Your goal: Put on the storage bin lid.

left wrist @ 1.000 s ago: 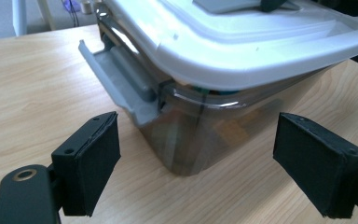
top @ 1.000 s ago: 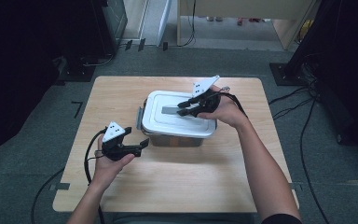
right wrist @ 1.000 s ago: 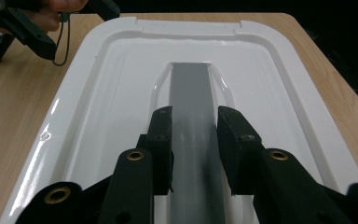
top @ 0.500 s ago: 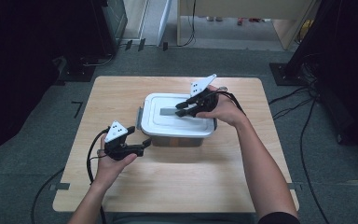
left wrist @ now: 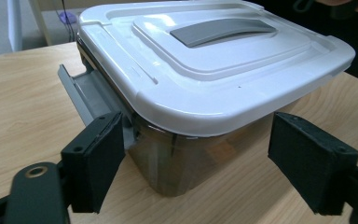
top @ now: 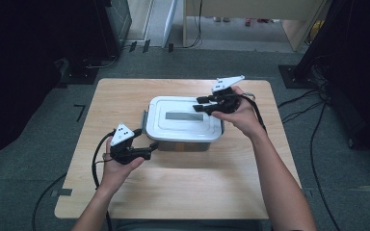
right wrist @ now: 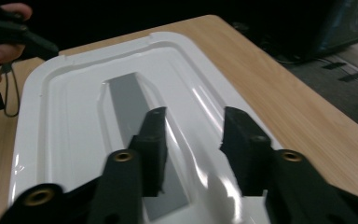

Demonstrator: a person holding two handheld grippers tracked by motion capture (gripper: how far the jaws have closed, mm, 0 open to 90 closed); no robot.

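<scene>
A clear storage box with a white lid (top: 183,120) and a flat grey handle (top: 184,115) stands mid-table. My left gripper (top: 150,147) is at the box's front-left corner, open. In the left gripper view its wide-apart pads (left wrist: 95,156) flank that corner (left wrist: 200,140) without touching it. A grey side latch (left wrist: 81,88) hangs swung out from the box. My right gripper (top: 201,104) hovers over the right part of the lid, open. In the right gripper view its jaws (right wrist: 196,116) sit just above the lid (right wrist: 74,116), by the grey handle (right wrist: 130,100), holding nothing.
The wooden table (top: 183,192) has bare surface in front of the box and on both sides. Cables trail off both grippers. Dark equipment and grey carpet (top: 38,144) surround the table. The person's other hand (right wrist: 2,28) shows far off in the right gripper view.
My left gripper has edged up toward the box's front-left corner. The right gripper has barely shifted over the lid.
</scene>
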